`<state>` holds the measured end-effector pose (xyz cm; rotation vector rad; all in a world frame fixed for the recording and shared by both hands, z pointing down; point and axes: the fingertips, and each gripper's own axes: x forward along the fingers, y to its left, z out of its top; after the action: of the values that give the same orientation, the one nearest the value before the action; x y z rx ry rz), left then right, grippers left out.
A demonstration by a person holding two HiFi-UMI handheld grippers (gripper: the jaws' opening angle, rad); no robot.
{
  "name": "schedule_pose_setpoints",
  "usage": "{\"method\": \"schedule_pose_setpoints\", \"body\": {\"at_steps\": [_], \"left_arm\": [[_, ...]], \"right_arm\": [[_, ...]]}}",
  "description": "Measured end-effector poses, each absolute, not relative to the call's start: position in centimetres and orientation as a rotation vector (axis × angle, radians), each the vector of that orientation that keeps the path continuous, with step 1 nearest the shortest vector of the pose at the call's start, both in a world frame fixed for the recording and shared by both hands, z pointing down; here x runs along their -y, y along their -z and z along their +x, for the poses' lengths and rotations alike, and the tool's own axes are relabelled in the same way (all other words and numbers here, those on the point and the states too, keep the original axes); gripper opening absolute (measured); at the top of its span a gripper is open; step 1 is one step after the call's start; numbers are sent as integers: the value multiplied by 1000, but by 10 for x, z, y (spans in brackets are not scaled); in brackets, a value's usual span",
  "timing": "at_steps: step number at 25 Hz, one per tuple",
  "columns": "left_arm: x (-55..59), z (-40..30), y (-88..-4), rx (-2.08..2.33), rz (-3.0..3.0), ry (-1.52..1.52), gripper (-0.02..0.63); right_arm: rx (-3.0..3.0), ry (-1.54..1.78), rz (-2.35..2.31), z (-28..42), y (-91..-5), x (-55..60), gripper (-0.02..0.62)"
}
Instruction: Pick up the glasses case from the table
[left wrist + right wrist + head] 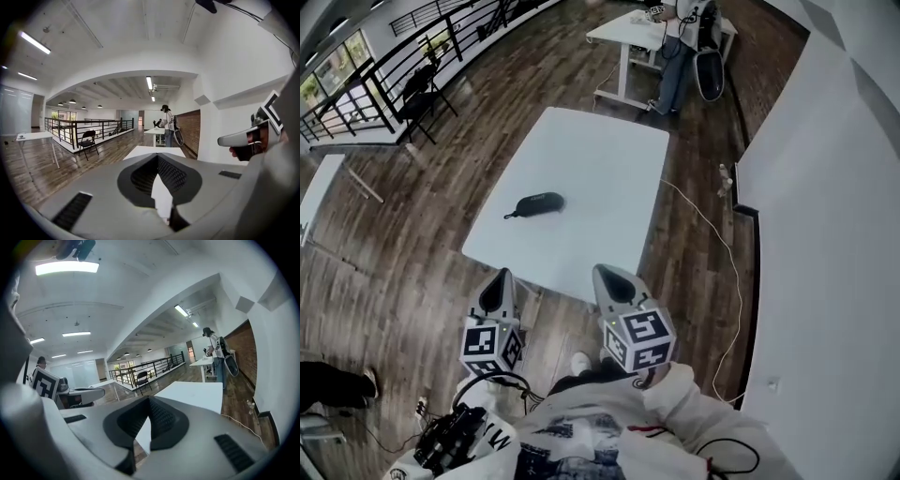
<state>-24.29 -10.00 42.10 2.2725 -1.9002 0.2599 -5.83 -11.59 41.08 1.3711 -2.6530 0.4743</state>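
Note:
The black glasses case lies on the left half of the white table, with a small strap at its left end. Both grippers hang in front of the table's near edge, short of the case, pointing toward it. The left gripper is shut and holds nothing. My right gripper also looks shut and empty, its tip over the table's near edge. In the left gripper view the shut jaws hide the case, and only the table's far part shows. The right gripper view shows the same, jaws before the table.
A second white table stands farther back with a person beside it. A black chair and a railing are at the left. A white cable runs over the wooden floor along the white wall on the right.

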Motion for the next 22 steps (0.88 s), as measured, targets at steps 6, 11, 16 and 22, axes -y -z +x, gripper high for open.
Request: {"method": "schedule_pose_setpoints", "body": {"at_steps": [6, 11, 16, 22], "left_arm": [[143, -248, -421, 1907, 2252, -307, 8], [176, -245, -432, 1885, 2252, -406, 8], [201, -241, -439, 1893, 2237, -435, 8], [223, -242, -461, 1858, 2271, -538, 22]], "right_arm": [[2673, -521, 1343, -62, -418, 161, 0], [2665, -569, 1354, -49, -426, 189, 0], [2650, -601, 1361, -37, -435, 215, 0], [2650, -594, 1351, -38, -439, 236, 0]]}}
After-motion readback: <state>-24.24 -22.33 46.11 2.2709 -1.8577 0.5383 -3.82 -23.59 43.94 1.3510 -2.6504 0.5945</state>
